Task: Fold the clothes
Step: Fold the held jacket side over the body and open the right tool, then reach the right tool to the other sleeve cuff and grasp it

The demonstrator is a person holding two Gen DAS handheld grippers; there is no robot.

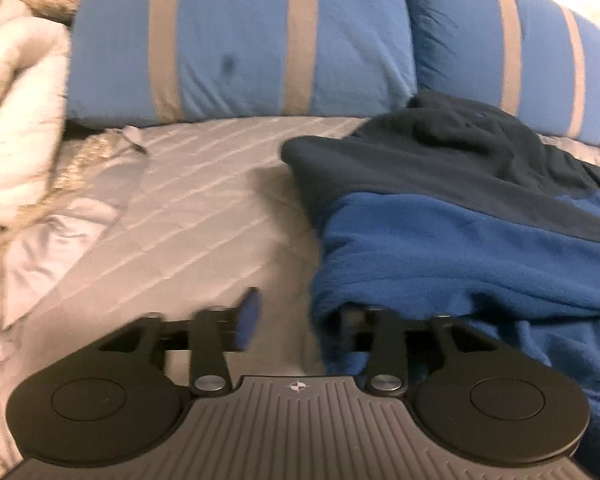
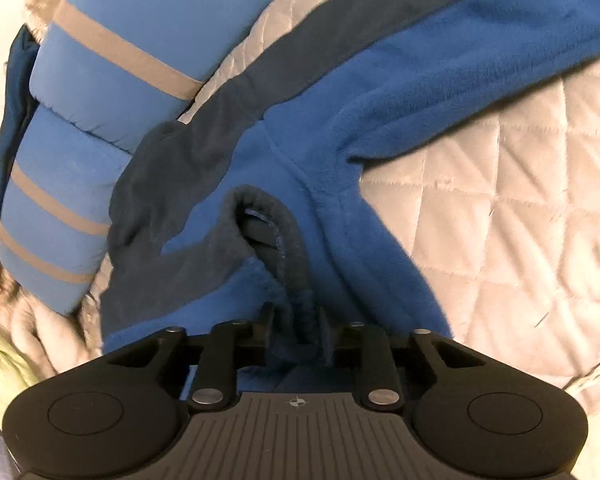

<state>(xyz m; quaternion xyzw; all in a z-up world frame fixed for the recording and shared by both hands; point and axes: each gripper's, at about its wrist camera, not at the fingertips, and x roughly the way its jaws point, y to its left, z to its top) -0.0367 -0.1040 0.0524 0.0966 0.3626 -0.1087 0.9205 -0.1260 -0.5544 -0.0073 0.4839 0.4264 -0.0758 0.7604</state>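
Note:
A fleece jacket [image 1: 440,240], bright blue with navy panels, lies crumpled on the quilted bedspread [image 1: 188,200]. My left gripper [image 1: 300,320] is open at the jacket's left edge. Its left finger, with a blue pad [image 1: 247,320], stands over bare quilt, while the fleece drapes over its right finger and hides the tip. In the right wrist view the jacket [image 2: 380,100] spreads away with a sleeve running to the upper right. My right gripper [image 2: 298,326] is shut on a bunched navy ribbed edge of the jacket [image 2: 296,264], with fleece pressed between both fingers.
Two blue pillows with tan stripes [image 1: 240,40] [image 1: 512,48] line the far side of the bed; they also show in the right wrist view [image 2: 100,92]. A pale bunched comforter [image 1: 16,120] lies at the left. Bare quilt [image 2: 500,208] stretches right of the jacket.

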